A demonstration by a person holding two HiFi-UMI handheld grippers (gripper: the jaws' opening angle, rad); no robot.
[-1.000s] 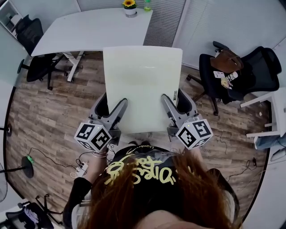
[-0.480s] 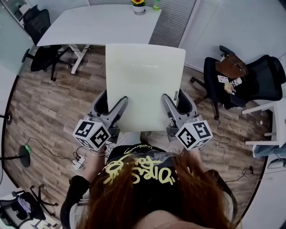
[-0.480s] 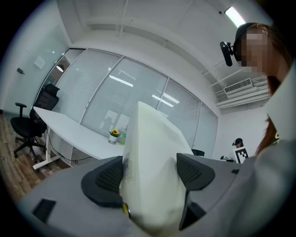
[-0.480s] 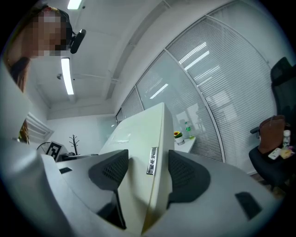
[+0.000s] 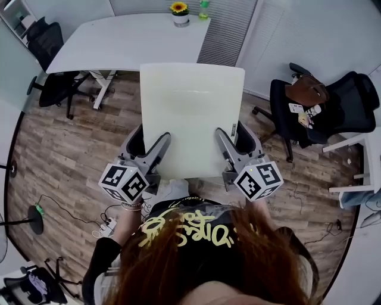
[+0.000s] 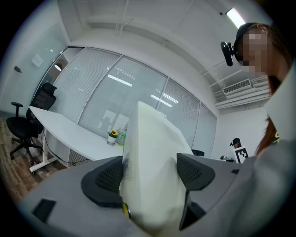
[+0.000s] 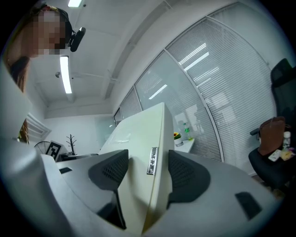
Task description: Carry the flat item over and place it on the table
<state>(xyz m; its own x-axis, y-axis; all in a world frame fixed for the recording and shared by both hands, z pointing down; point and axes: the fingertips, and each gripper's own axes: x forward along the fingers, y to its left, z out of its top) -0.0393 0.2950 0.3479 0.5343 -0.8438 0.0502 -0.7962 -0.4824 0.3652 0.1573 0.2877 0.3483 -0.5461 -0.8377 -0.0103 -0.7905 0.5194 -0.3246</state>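
A large flat cream-white board (image 5: 191, 116) is held level over the wooden floor in the head view. My left gripper (image 5: 144, 140) is shut on its near left edge, and my right gripper (image 5: 233, 138) is shut on its near right edge. In the left gripper view the board (image 6: 155, 152) fills the gap between the dark pads. The right gripper view shows the board (image 7: 138, 152) edge-on between the pads, with a small label on its rim. A white table (image 5: 119, 39) stands ahead, just beyond the board's far edge.
A sunflower pot (image 5: 180, 13) and a green bottle (image 5: 205, 8) stand at the table's far end. Black office chairs sit at the left (image 5: 50, 89) and right (image 5: 309, 113). Cables and a power strip (image 5: 107, 223) lie on the floor near my left side.
The table has shifted slightly in the head view as the person moves. Both grippers keep their hold on the board, which stays level.
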